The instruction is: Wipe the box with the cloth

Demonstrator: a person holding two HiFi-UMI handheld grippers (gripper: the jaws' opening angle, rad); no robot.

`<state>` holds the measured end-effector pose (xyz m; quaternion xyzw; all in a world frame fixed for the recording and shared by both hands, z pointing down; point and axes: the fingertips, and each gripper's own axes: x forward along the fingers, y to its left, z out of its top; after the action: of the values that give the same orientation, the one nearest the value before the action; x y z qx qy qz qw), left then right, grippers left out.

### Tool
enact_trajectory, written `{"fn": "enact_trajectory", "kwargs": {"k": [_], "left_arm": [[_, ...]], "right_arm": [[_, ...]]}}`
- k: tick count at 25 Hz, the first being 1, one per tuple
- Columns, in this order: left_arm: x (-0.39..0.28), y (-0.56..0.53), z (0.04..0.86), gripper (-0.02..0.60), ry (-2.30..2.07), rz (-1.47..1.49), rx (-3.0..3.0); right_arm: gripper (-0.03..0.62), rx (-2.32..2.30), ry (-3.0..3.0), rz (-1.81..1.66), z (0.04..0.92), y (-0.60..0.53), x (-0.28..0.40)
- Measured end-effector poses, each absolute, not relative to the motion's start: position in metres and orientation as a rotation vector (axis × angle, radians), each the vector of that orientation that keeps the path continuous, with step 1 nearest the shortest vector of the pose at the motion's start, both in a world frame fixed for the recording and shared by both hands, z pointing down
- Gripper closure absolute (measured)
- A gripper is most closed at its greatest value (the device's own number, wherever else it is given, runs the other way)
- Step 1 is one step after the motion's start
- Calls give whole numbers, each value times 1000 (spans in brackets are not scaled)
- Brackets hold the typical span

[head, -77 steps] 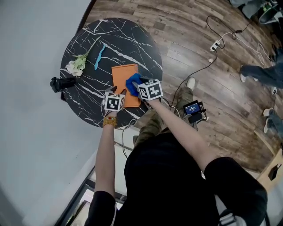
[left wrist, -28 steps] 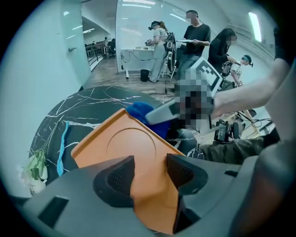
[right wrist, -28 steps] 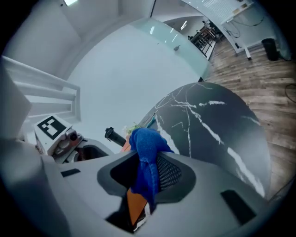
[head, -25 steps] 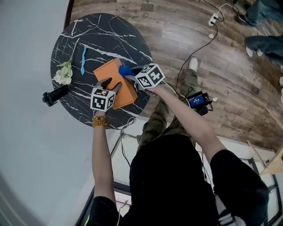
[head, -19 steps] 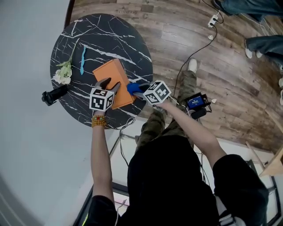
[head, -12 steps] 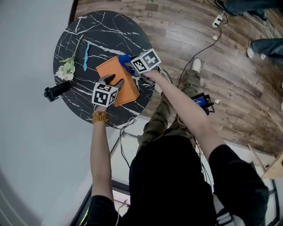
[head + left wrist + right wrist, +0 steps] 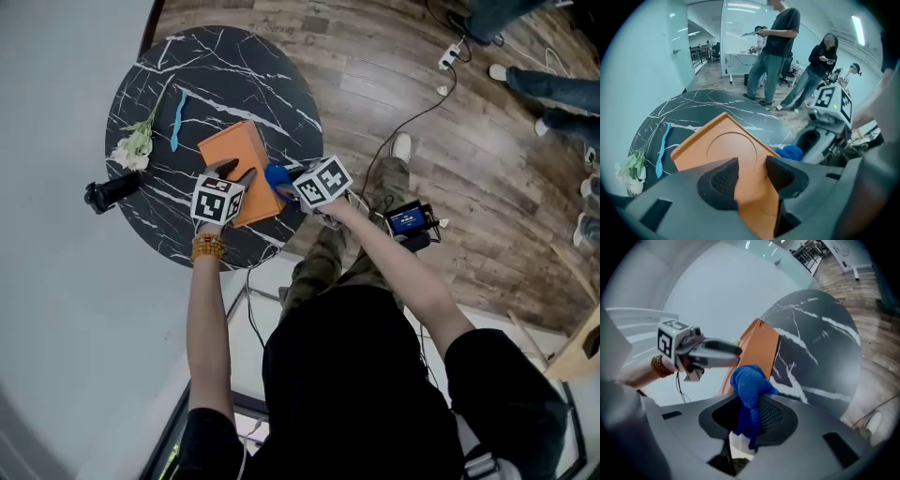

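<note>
Orange box (image 7: 239, 155) on marble surface (image 7: 234, 66), near corner hidden by left tool (image 7: 752, 174), jaws just closing on it, right tool (image 7: 750, 414) clamping bunched blue cloth (image 7: 749, 385).

Round black marble table (image 7: 272, 75); on it orange box (image 7: 239, 159), white flower (image 7: 133, 148), blue strip (image 7: 177, 117)

The left arm (image 7: 204, 319) stretches nearly straight ahead, and the left tool (image 7: 752, 169) points steeply down. Its jaws have just been closing and press on the edge of the box (image 7: 723, 149) between them. The right arm (image 7: 398, 272) angles inward, the right tool (image 7: 751, 414) tilts slightly down, and its jaws are clamped on the cloth (image 7: 749, 383)
</note>
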<state>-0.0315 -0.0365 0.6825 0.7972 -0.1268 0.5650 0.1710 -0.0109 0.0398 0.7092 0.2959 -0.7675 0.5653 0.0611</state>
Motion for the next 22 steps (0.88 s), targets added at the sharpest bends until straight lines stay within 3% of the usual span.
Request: {"fn": "enact_trajectory", "kwargs": {"k": [3, 8, 13, 17, 22], "left_arm": [[-31, -36, 683, 390, -400, 1547, 2295], [-62, -35, 650, 376, -677, 1305, 2322], [-147, 8, 645, 352, -923, 1046, 2135], [-156, 38, 680, 337, -919, 905, 1970], [-154, 37, 686, 337, -965, 757, 1901]], "right_arm": [[505, 862, -2293, 1847, 708, 93, -23], [503, 1082, -2343, 1807, 664, 94, 30], [503, 962, -2378, 1258, 632, 55, 6], [496, 684, -2207, 757, 656, 46, -51], [378, 570, -2050, 315, 659, 34, -68]]}}
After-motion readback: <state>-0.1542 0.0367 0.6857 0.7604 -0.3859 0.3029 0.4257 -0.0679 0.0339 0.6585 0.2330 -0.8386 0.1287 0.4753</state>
